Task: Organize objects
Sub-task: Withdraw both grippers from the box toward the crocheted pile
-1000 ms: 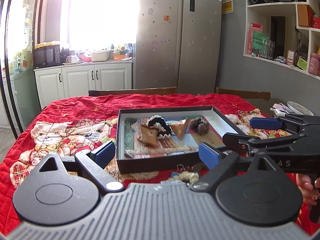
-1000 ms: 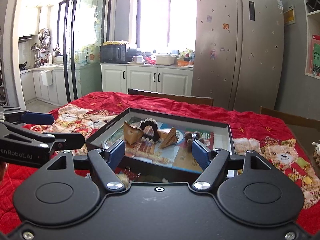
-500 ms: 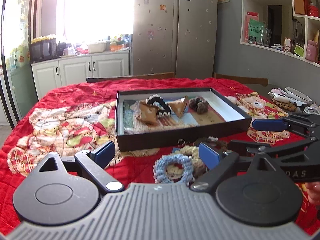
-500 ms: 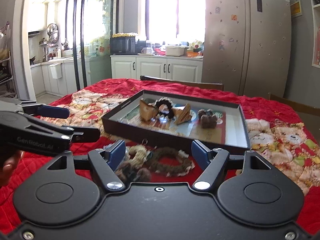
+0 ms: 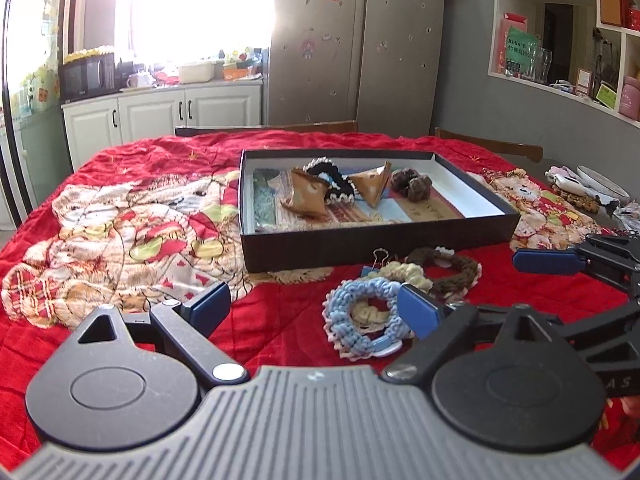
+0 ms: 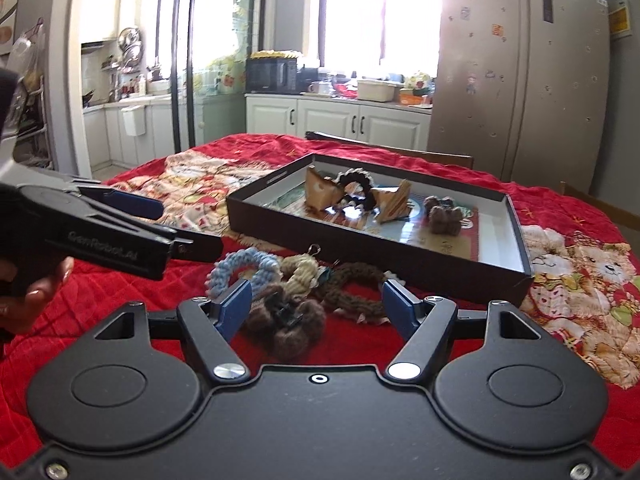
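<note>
Surface: table under a red quilted cloth (image 5: 152,216) printed with bears.
Room: kitchen; white cabinets (image 6: 340,120), steel fridge (image 5: 356,40), wall shelves (image 5: 568,40).
Box: shallow black box (image 5: 360,240) mid-table holds two tan folded pouches (image 5: 308,196), a black scrunchie (image 5: 332,178) and a brown furry clip (image 5: 412,184).
Loose things: blue scrunchie (image 5: 360,316), cream scrunchie (image 6: 300,272), brown scrunchie (image 6: 352,284) and a brown fuzzy clip (image 6: 288,320) heaped on the cloth just before the box's near wall.
Left gripper (image 5: 308,308): jaws wide, nothing between them.
Right gripper (image 6: 316,308): jaws wide, above the heap, gripping nothing.
Hard to make out: clutter at the table's right edge.
</note>
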Demonstrator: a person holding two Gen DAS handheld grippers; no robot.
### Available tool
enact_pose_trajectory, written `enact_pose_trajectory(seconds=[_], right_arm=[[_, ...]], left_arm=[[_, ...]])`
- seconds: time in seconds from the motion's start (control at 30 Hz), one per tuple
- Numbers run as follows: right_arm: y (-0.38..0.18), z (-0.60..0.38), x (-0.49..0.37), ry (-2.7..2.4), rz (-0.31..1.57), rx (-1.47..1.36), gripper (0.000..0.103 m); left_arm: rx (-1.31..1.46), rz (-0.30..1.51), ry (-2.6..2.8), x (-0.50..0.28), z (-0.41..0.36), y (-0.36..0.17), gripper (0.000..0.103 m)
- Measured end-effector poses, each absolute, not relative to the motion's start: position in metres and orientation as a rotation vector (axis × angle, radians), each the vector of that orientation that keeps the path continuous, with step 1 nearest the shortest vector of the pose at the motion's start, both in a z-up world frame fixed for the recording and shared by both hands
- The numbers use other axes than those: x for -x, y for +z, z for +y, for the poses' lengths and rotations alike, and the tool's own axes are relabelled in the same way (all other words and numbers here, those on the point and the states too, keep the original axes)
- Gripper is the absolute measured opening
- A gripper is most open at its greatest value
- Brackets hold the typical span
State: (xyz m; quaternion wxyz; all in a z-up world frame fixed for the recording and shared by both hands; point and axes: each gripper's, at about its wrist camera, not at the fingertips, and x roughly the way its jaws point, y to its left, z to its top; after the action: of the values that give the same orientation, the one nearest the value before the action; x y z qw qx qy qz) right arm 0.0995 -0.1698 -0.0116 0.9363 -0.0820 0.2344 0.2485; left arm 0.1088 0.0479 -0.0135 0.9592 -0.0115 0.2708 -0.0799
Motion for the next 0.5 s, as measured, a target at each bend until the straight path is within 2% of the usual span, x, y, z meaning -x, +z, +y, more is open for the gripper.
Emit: enact_pose_trajectory(seconds=[0.17,0.33,0.5], right_arm=[[-0.020,-0.164,-0.102,0.535,0.499,0.195,0.068],[-0.028,-0.160,-0.103,0.554,0.523,0.218,0.056],[-0.036,-0.157,-0.108,0.573,0.549,0.222,0.051]], left_arm=[[0.040,0.579,-0.184,-0.114,0.049,-0.025,0.088],[0.041,0.612,-0.185,-0.121,0.049,-0.034,0.079],[0.057,0.629,-0.187,-0.127,0.051,-0.041,0.072]])
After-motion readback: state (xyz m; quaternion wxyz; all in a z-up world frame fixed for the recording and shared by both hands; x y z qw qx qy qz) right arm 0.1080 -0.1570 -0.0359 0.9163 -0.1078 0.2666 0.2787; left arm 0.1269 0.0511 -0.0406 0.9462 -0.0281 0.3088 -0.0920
